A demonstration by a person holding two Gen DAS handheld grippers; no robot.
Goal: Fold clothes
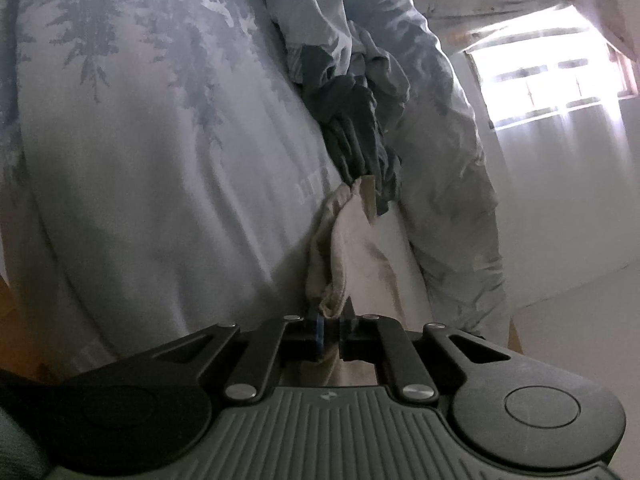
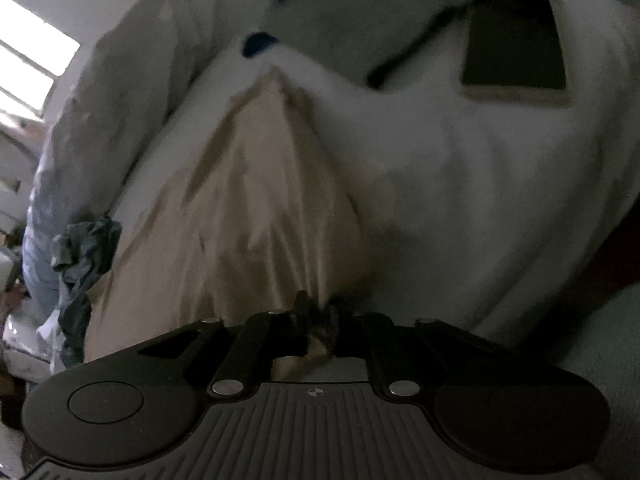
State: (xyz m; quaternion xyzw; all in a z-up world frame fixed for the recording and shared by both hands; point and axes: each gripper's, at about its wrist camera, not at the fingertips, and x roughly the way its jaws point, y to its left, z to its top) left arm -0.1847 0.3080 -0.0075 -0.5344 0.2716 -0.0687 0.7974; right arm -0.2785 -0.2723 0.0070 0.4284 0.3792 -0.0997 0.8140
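A beige garment (image 1: pixel 356 248) lies on the bed, and my left gripper (image 1: pixel 330 320) is shut on a bunched corner of it. Just beyond that corner a dark garment (image 1: pixel 352 128) lies crumpled against a pale patterned cloth (image 1: pixel 440 120). In the right wrist view the same beige garment (image 2: pixel 256 208) spreads out ahead over a white sheet (image 2: pixel 460 184). My right gripper (image 2: pixel 320 320) has its jaws close together with a fold of the beige fabric pinched between them.
A grey bedspread (image 1: pixel 140 140) with a tree print fills the left. A bright window (image 1: pixel 560 76) is on the far right. A dark flat phone-like slab (image 2: pixel 516 44) rests on the white sheet. A dark green cloth (image 2: pixel 84 248) is crumpled at the left, and something blue (image 2: pixel 260 44) lies further back.
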